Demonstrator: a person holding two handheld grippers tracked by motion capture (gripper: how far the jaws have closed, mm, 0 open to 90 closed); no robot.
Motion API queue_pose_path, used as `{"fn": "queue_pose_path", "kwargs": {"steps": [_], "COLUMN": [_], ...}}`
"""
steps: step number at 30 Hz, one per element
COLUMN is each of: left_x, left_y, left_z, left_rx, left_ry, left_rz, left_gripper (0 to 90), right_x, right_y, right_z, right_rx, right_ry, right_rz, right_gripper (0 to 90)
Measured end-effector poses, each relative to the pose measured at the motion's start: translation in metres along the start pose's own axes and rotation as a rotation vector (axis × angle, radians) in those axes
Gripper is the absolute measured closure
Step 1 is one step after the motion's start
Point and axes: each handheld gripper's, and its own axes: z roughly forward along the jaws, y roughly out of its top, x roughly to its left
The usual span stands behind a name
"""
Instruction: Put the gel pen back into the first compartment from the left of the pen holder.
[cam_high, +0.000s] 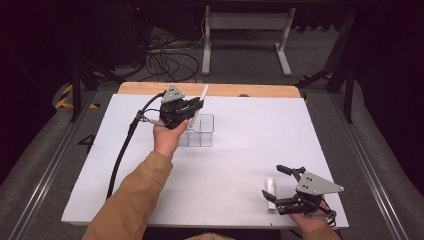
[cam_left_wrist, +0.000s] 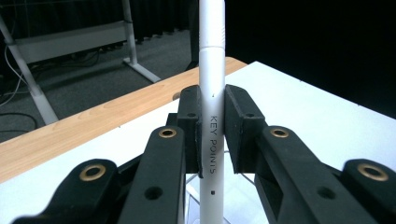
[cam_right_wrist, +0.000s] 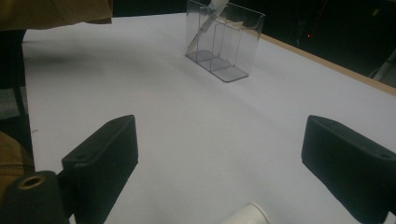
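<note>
A tan sleeve (cam_high: 131, 200) covers the person's left forearm; both grippers are black, each topped by a grey three-cornered plate; brass-ringed screw holes stud the fingers (cam_left_wrist: 189, 126); a black cable (cam_high: 122, 150) trails.

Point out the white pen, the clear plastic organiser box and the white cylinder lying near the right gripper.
white pen (cam_left_wrist: 211, 93), left gripper view, barrel
clear plastic organiser box (cam_right_wrist: 243, 51), right gripper view, side wall
white cylinder (cam_high: 270, 192), high view, middle of body

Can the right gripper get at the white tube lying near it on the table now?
Probably yes. The right gripper is open, and the white tube lies between its jaws on the table, with nothing in the way.
</note>
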Motion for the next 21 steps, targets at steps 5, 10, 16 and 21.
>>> {"fn": "queue_pose_path", "kwargs": {"steps": [5, 10, 16, 21], "left_x": [0.0012, 0.001, 0.0012, 0.0015], "left_y": [-0.0023, -0.0043, -0.0073, -0.0105], "left_z": [0.0018, 0.0032, 0.0046, 0.0047], "left_rx": [0.016, 0.025, 0.037, 0.034], "left_ry": [0.002, 0.0, -0.005, -0.002], "left_rz": [0.001, -0.001, 0.006, 0.005], "left_gripper": [77.3, 77.3, 77.3, 77.3], "right_x": [-0.0007, -0.0006, -0.0005, -0.0005], "right_y": [-0.0003, -0.0002, -0.0002, -0.0003], "right_z": [-0.0002, -0.0002, -0.0001, -0.0002], "right_rx": [0.003, 0.004, 0.002, 0.002], "right_ry": [0.004, 0.002, 0.003, 0.003], "right_rz": [-0.012, -0.013, -0.014, -0.014], "right_gripper": [11.3, 11.4, 11.4, 11.3]}}
